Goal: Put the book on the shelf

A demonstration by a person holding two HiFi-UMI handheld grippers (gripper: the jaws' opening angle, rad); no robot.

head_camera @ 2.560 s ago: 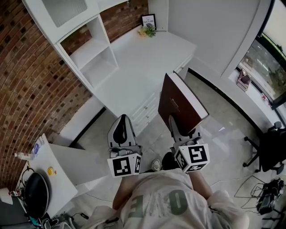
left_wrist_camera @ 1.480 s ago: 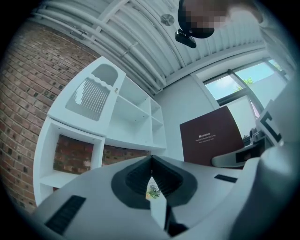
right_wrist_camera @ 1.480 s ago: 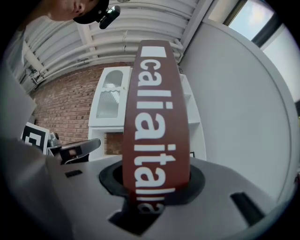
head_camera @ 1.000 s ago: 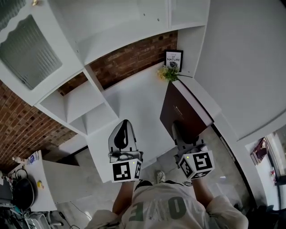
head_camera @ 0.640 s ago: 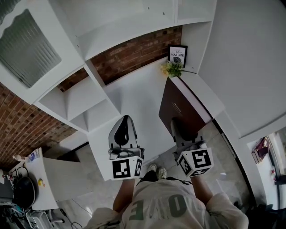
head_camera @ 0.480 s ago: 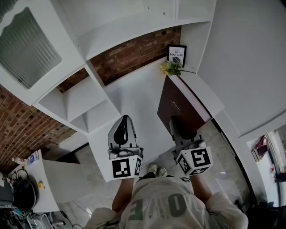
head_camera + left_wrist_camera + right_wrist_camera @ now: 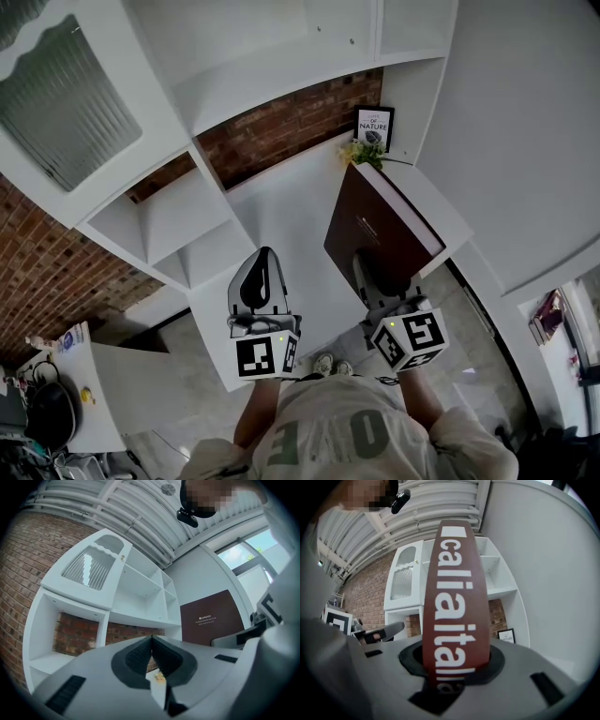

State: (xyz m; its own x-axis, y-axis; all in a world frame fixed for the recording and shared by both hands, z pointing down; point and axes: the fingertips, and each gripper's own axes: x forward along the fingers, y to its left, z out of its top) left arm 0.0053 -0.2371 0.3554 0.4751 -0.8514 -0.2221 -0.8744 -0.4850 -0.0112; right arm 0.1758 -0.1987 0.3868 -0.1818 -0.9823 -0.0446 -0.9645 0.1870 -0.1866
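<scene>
A dark brown hardcover book [image 7: 375, 232] stands upright in my right gripper [image 7: 373, 277], which is shut on its lower end. In the right gripper view its spine [image 7: 454, 597] with white lettering rises between the jaws of that gripper [image 7: 457, 663]. My left gripper [image 7: 263, 253] hangs beside it to the left, shut with nothing in it; its pads meet in the left gripper view [image 7: 152, 640], where the book [image 7: 213, 618] shows at the right. The white shelf unit [image 7: 272, 70] stands ahead, with bare compartments [image 7: 164, 220] at the left.
A white countertop [image 7: 286, 211] lies under the shelves, backed by a brick wall [image 7: 281, 127]. A framed picture [image 7: 375, 127] and a small bunch of flowers [image 7: 361, 152] sit at its far right corner. A desk with clutter [image 7: 56, 412] is at the lower left.
The person has come up close to the shelf unit from across the floor. The book stays clamped in the right gripper; in the last second both grippers have barely shifted.
</scene>
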